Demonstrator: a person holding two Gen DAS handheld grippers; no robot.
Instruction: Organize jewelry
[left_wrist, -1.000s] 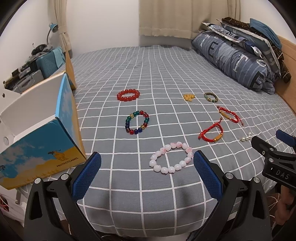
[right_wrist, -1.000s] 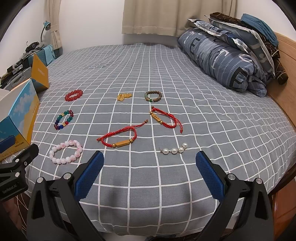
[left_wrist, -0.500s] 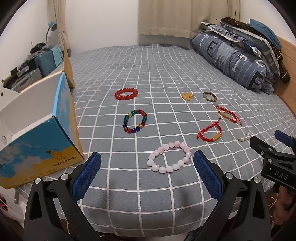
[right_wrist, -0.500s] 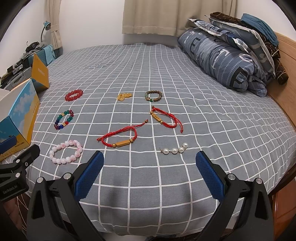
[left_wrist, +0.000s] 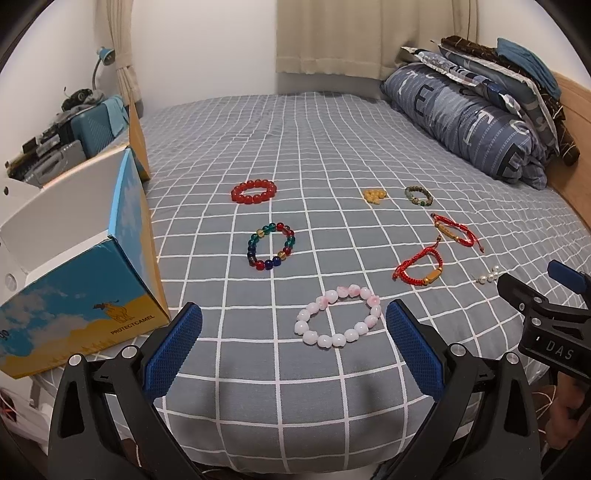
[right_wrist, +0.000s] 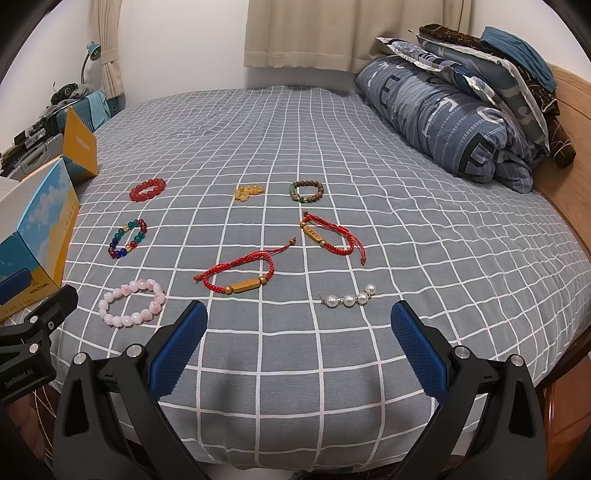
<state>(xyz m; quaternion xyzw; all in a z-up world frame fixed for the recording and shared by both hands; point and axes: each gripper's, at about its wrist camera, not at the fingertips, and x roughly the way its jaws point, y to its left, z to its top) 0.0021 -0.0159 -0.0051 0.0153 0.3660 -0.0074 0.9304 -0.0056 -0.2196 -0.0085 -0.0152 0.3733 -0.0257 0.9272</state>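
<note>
A pink bead bracelet (left_wrist: 338, 314) lies low in the centre of the left wrist view, on the grey checked bedspread (left_wrist: 295, 147). Above it sit a multicoloured glass-bead bracelet (left_wrist: 270, 246) and a red bead bracelet (left_wrist: 254, 191). To the right lie two red cord bracelets (right_wrist: 240, 275) (right_wrist: 330, 233), a pearl string (right_wrist: 349, 298), a brown-green bead bracelet (right_wrist: 306, 191) and a small yellow bead cluster (right_wrist: 249, 191), all apart from one another. The left hand-held gripper (left_wrist: 293, 345) is released and empty, its blue pads flanking the pink bracelet from below. The right hand-held gripper (right_wrist: 299, 341) is likewise spread wide, holding nothing. An open blue-and-yellow carton (left_wrist: 74, 266) stands at the left edge; a folded duvet (left_wrist: 469, 122) fills the upper right.
</note>
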